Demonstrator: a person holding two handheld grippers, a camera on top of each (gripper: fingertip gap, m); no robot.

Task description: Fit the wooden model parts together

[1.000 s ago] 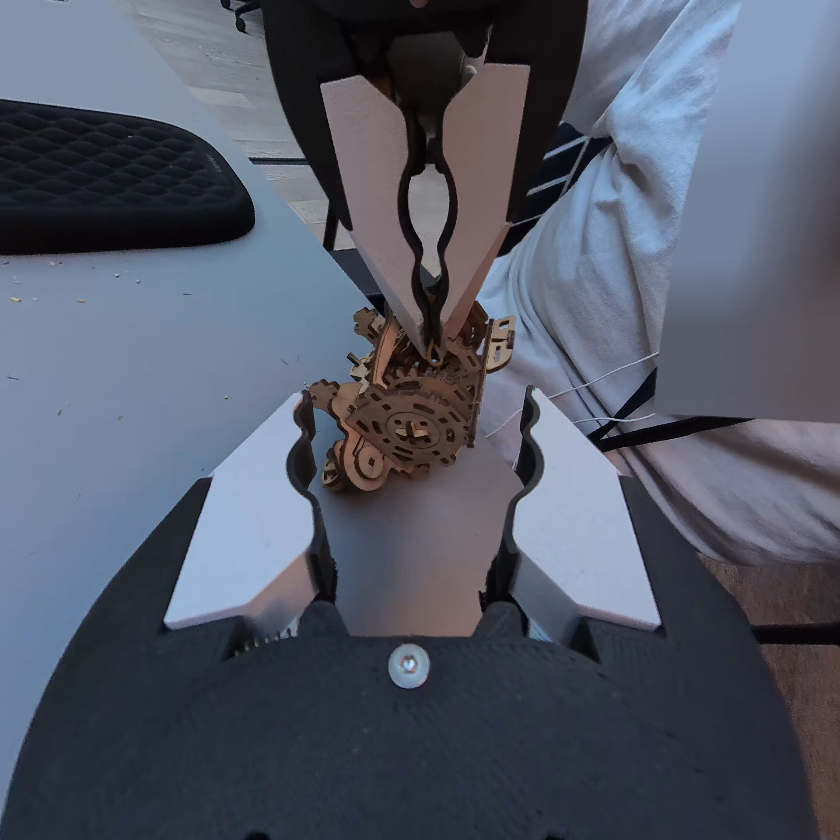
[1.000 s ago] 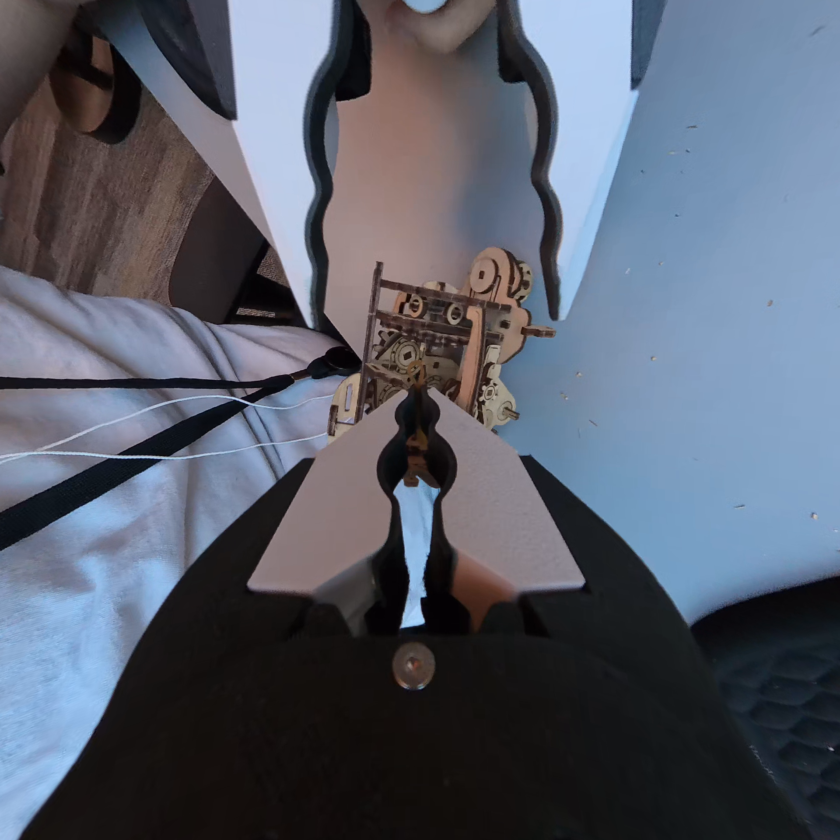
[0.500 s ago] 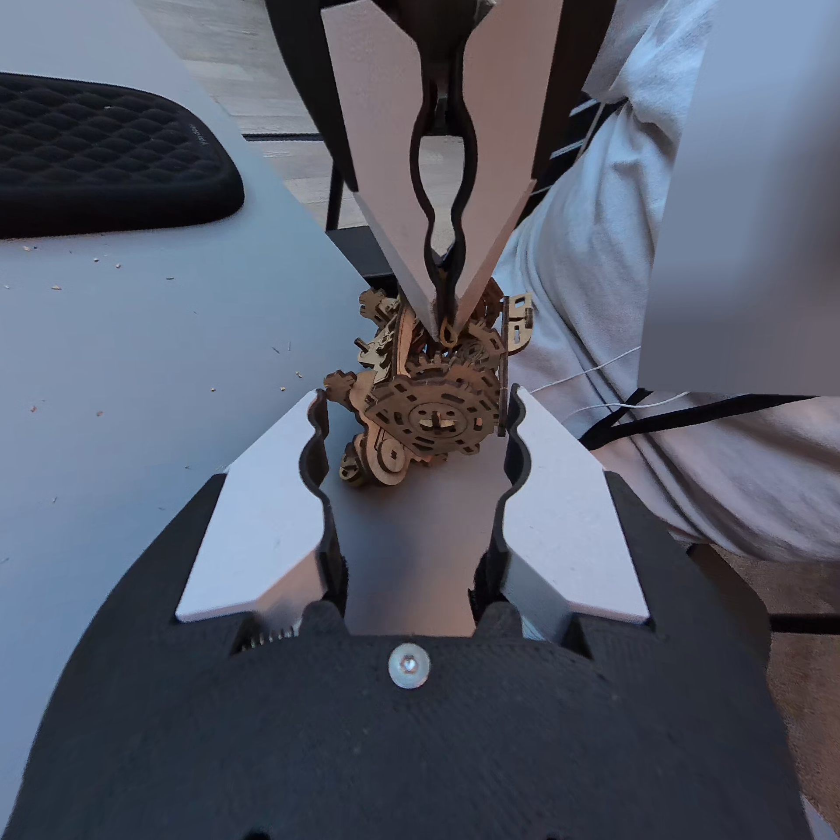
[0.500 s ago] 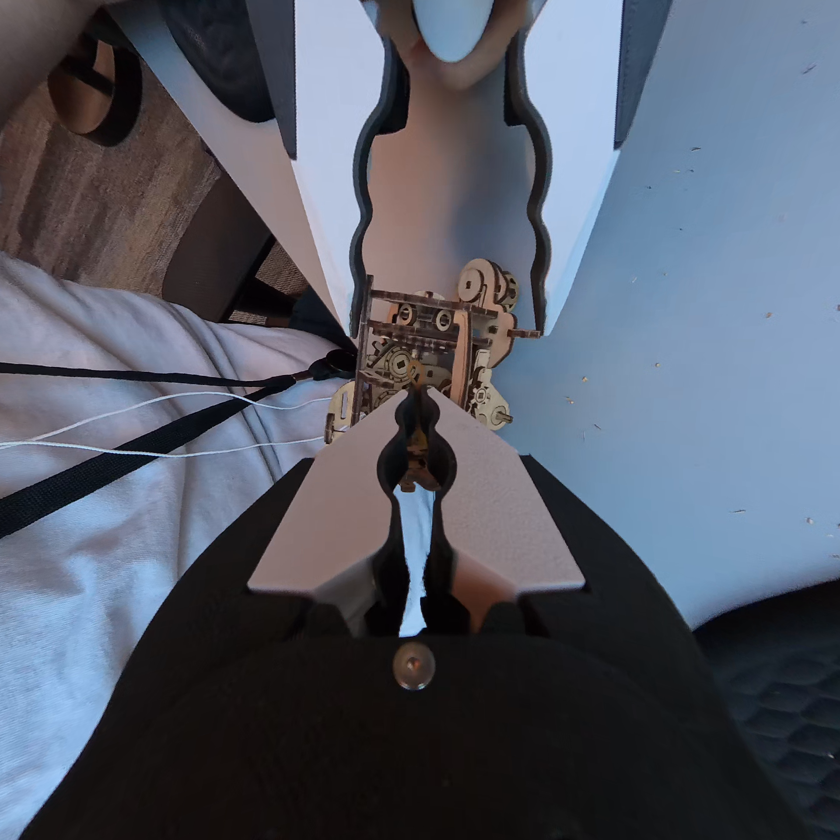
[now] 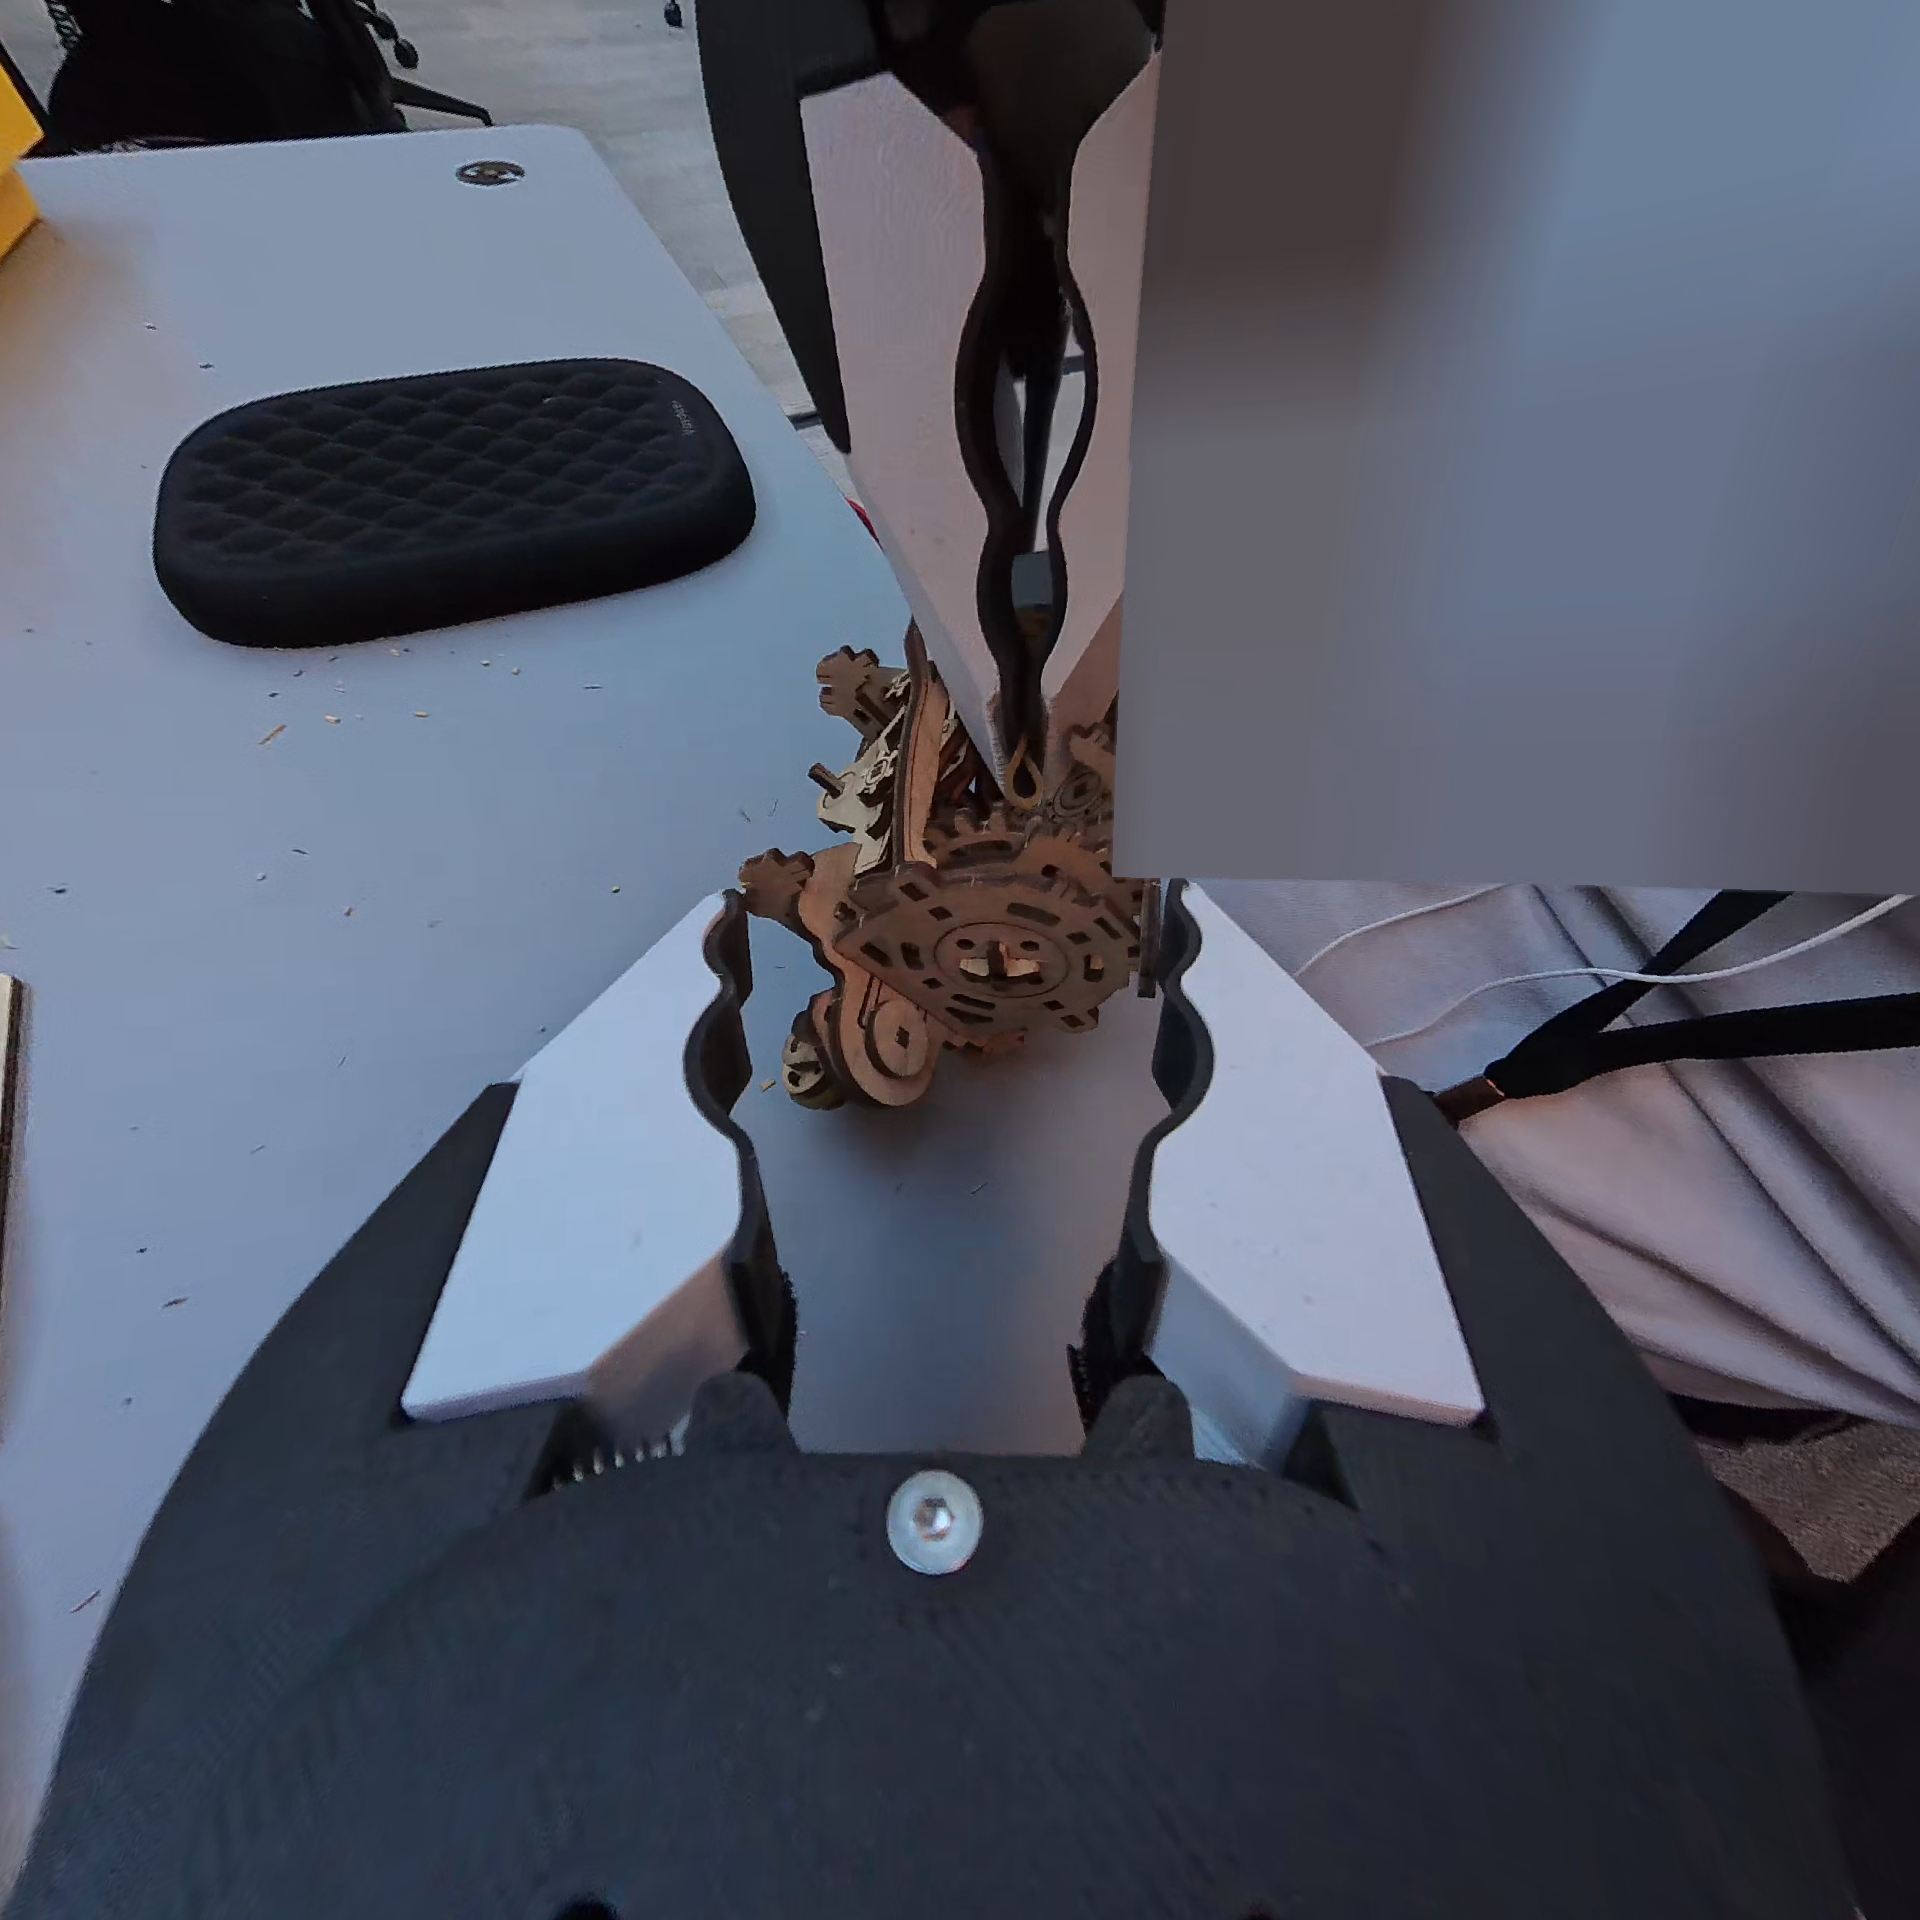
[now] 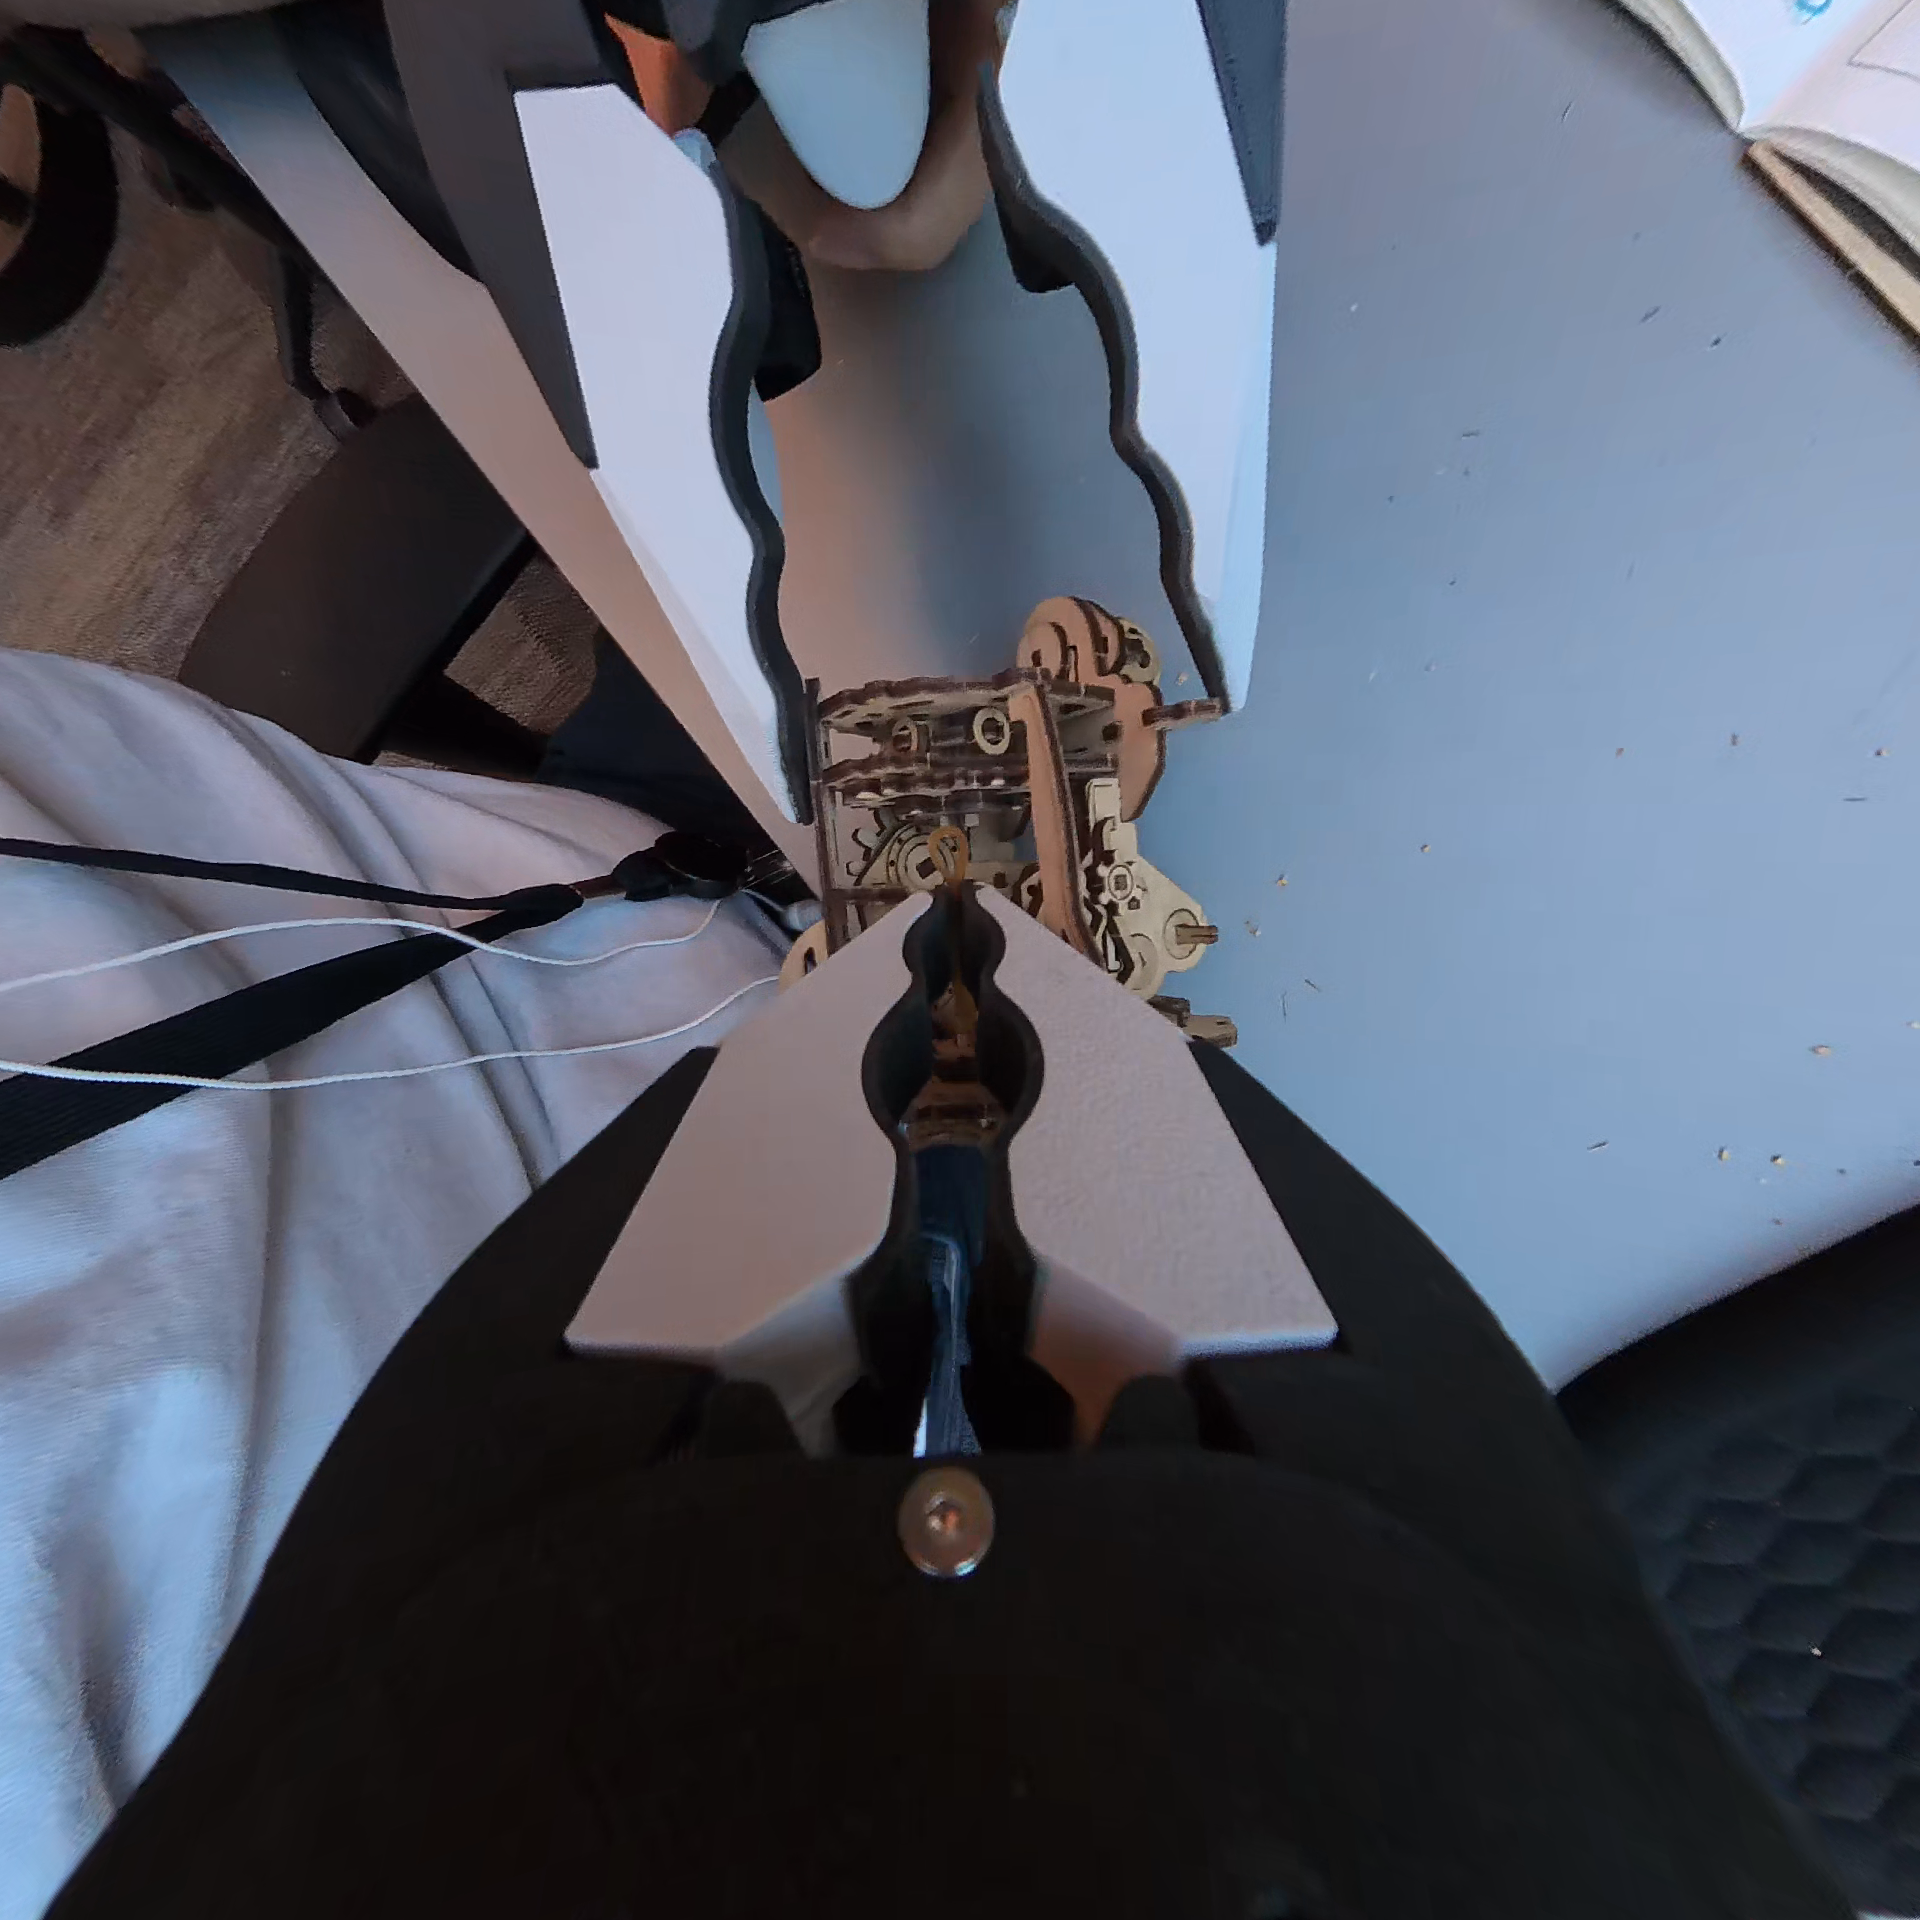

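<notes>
A brown laser-cut wooden model [image 5: 977, 956] with gears stands tilted at the grey table's [image 5: 312, 935] near edge. My left gripper [image 5: 951, 909] straddles it, one fingertip against its side plate and the other against a side peg, and holds it. From the right wrist view the model [image 6: 997, 769] shows its open frame side, with the left gripper [image 6: 1008, 717] reaching in from above. My right gripper [image 6: 951, 899] is shut on a small tan loop [image 6: 948, 852], and the loop's end pokes into the model's top. The right gripper also shows in the left wrist view [image 5: 1023, 727].
A black quilted pad [image 5: 447, 499] lies on the table at the back left; it also shows in the right wrist view [image 6: 1766, 1507]. An open booklet [image 6: 1849, 156] lies at the far side. A person's pale garment [image 5: 1610, 1195] with a black strap and a white cord is beside the table edge. Only a small space, under 4 cm, lies between the two pairs of fingers.
My left fingers have closed in on the model's sides and the left view has tipped up with the model still between them. The right gripper stays on the loop at the model's top.
</notes>
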